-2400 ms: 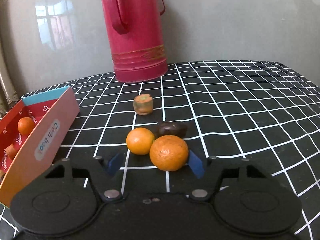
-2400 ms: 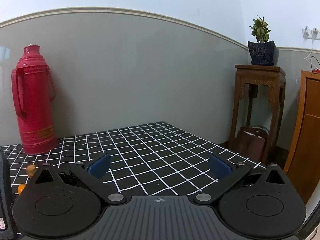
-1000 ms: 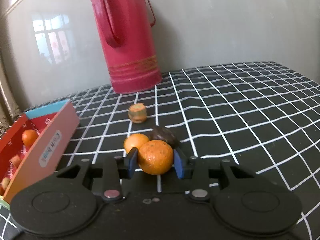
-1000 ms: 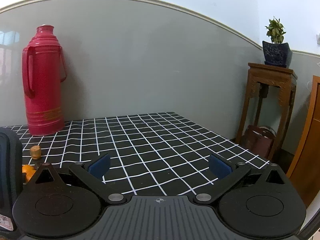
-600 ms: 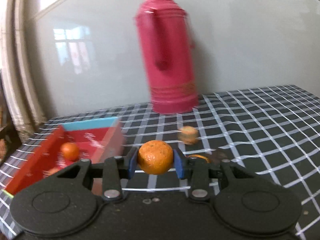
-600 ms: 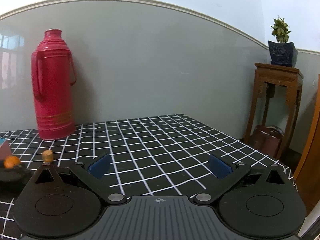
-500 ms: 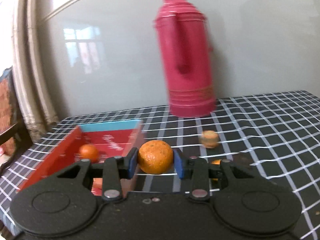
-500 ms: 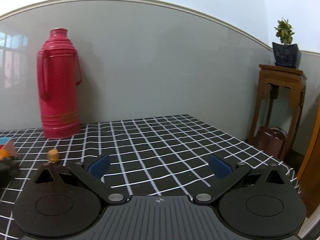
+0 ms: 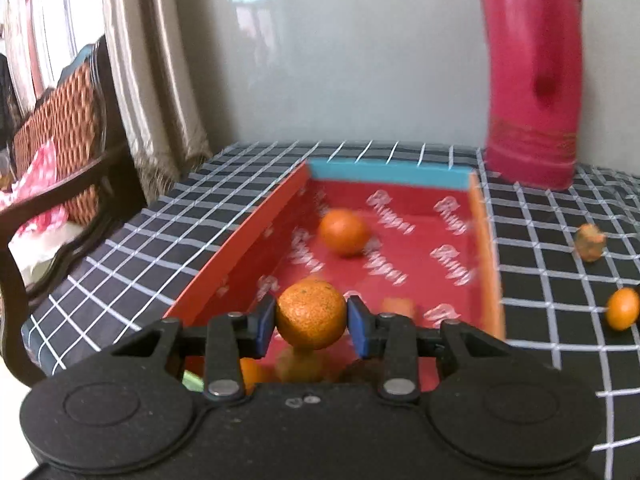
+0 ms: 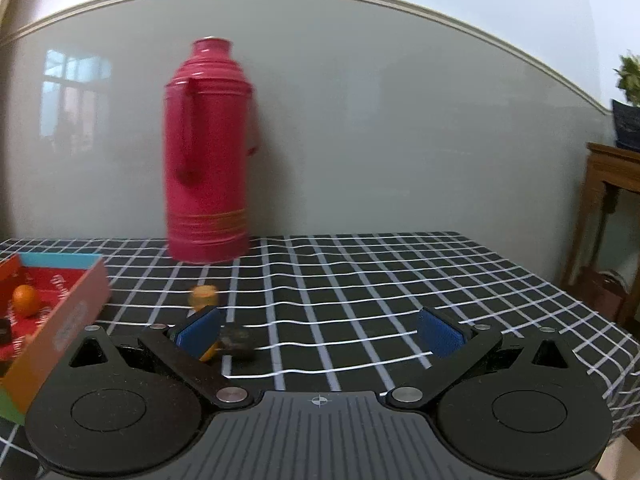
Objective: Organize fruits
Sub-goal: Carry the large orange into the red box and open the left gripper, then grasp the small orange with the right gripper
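My left gripper (image 9: 311,324) is shut on an orange (image 9: 311,313) and holds it above the near end of the red box (image 9: 404,256). A second orange (image 9: 343,232) lies in the box, with more fruit blurred under my fingers. A small orange (image 9: 622,308) and a tan round piece (image 9: 589,242) lie on the checked cloth to the right of the box. My right gripper (image 10: 320,334) is open and empty above the cloth. In its view the box (image 10: 68,312) is at the left, the tan piece (image 10: 203,295) and a dark fruit (image 10: 239,342) lie near its left finger.
A tall red thermos (image 9: 534,80) stands at the back by the wall; it also shows in the right wrist view (image 10: 208,152). A chair (image 9: 60,152) and curtain stand beyond the table's left edge. A wooden stand (image 10: 612,200) with a plant is at the right.
My left gripper closed on the orange, lifted it and swung left over the box. My right gripper turned left, bringing the thermos and the box into view.
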